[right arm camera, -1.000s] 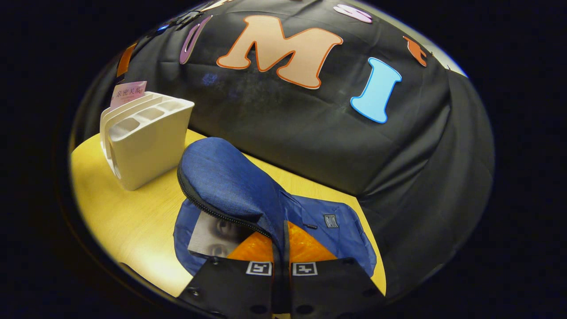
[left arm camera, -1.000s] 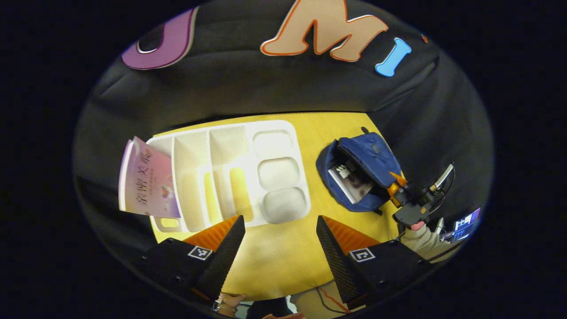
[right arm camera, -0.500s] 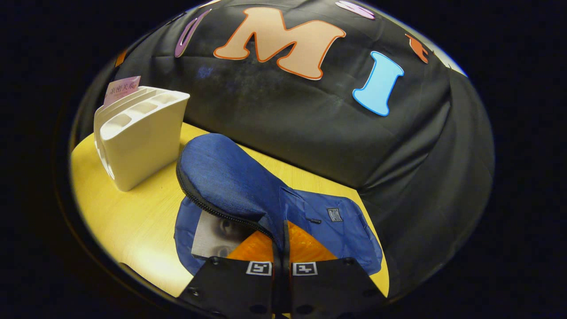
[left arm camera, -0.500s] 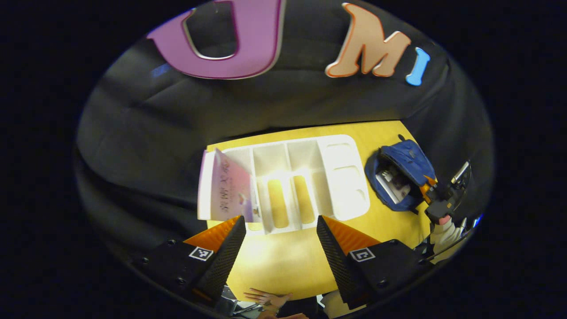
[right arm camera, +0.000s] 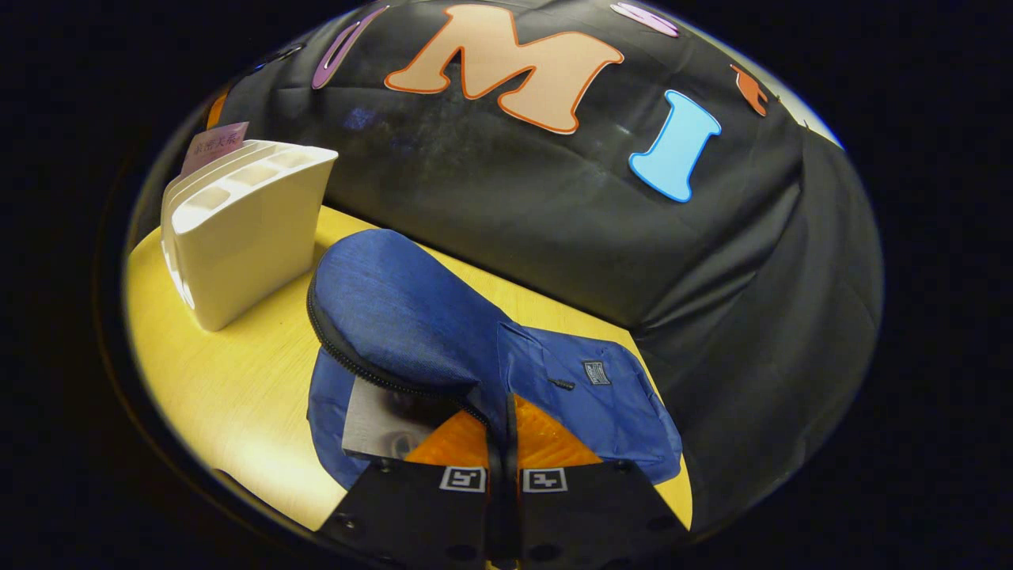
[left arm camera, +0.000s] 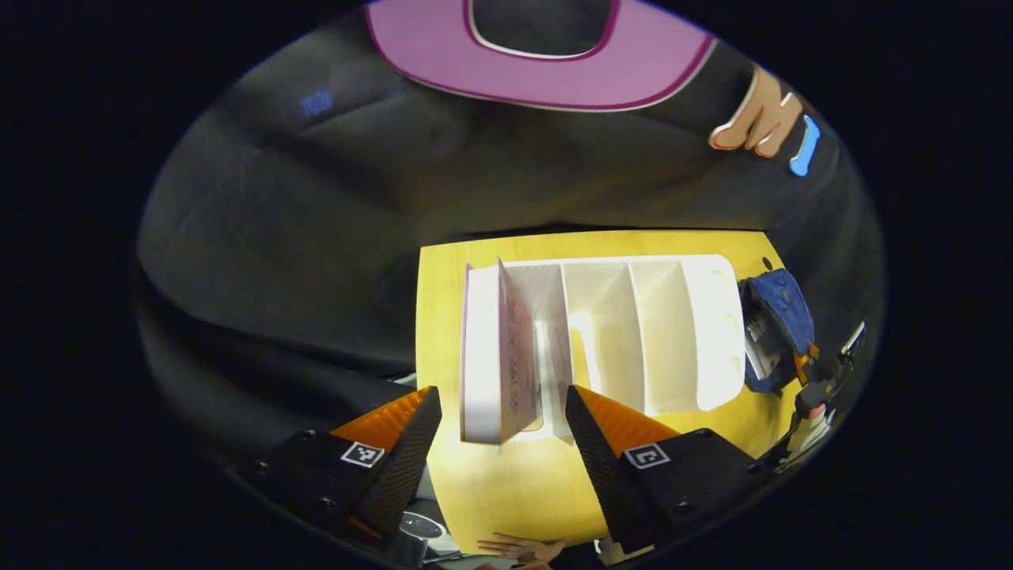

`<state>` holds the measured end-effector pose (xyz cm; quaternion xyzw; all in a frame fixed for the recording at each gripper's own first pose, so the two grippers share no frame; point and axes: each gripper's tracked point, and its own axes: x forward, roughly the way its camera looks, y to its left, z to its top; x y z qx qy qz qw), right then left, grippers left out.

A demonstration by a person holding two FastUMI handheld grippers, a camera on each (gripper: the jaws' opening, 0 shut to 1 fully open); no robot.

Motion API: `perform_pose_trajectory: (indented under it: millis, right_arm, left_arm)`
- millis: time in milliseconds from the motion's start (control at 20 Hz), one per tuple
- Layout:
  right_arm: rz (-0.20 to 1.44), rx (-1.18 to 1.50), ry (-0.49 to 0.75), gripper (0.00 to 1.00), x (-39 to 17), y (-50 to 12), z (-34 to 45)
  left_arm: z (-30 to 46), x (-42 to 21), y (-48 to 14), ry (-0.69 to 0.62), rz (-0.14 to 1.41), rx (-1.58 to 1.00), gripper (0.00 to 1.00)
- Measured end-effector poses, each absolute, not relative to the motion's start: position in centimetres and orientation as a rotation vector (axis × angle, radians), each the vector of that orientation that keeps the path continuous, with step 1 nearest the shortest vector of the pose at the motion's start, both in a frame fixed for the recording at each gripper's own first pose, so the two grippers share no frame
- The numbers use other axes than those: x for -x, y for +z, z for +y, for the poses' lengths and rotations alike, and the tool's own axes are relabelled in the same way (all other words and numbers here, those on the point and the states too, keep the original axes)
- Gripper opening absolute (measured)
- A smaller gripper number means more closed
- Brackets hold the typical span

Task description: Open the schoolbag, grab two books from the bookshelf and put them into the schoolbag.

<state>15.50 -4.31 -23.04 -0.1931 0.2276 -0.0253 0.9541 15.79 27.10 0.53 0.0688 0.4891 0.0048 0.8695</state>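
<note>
From above, the white bookshelf (left arm camera: 625, 332) stands on the yellow table (left arm camera: 514, 483) with a pink book (left arm camera: 498, 356) upright in its leftmost slot. My left gripper (left arm camera: 502, 400) hangs open over that book, its fingers to either side of the book's near edge and apart from it. The blue schoolbag (right arm camera: 443, 332) lies open with a book (right arm camera: 380, 419) inside. My right gripper (right arm camera: 504, 419) is shut on the bag's flap edge, holding it up. The bag (left arm camera: 775, 328) and right gripper (left arm camera: 823, 380) also show at the far right of the left gripper view.
The bookshelf (right arm camera: 237, 229) stands at the table's left in the right gripper view, the pink book's top (right arm camera: 212, 144) poking out behind it. The black cloth wall (right arm camera: 554, 198) closes the table's far side. A hand (left arm camera: 522, 546) shows at the table's near edge.
My left gripper has swung left along the bookshelf and now sits over the pink book, still open. The right gripper holds the bag flap, which has dropped slightly over the inner book.
</note>
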Motion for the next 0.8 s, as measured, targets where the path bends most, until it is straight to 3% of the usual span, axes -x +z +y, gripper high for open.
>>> perform_pose_trajectory:
  millis: [100, 150, 300, 400, 500, 600, 700, 800]
  right_arm:
    - [0.465, 0.407, -0.057, 0.05, -15.4, -23.2, -4.4]
    - [0.464, 0.418, -0.059, 0.05, -15.4, -23.2, -4.4]
    - [0.462, 0.436, -0.064, 0.01, -15.3, -23.3, -4.4]
    - [0.465, 0.430, -0.068, 0.05, -15.3, -23.5, -4.5]
    - [0.463, 0.423, -0.076, 0.03, -15.2, -23.6, -4.5]
    - [0.462, 0.418, -0.083, 0.01, -15.0, -23.5, -4.5]
    - [0.462, 0.415, -0.086, 0.03, -15.0, -23.4, -4.6]
    - [0.460, 0.417, -0.090, 0.03, -14.9, -23.3, -4.7]
  left_arm:
    - [27.0, -16.6, -1.2, -0.020, 1.057, -0.137, 0.93]
    - [26.8, -17.1, -1.7, -0.030, 1.068, -0.134, 0.89]
    - [26.7, -18.1, -3.3, -0.041, 1.100, -0.123, 0.91]
    - [26.0, -18.2, -3.8, -0.063, 1.121, -0.112, 0.83]
    - [25.9, -18.1, -4.0, -0.065, 1.143, -0.103, 0.58]
    - [25.9, -18.5, -4.7, -0.056, 1.163, -0.115, 0.49]
    - [25.7, -18.9, -5.6, -0.057, 1.184, -0.114, 0.42]
    - [25.8, -18.9, -6.4, -0.056, 1.210, -0.109, 0.48]
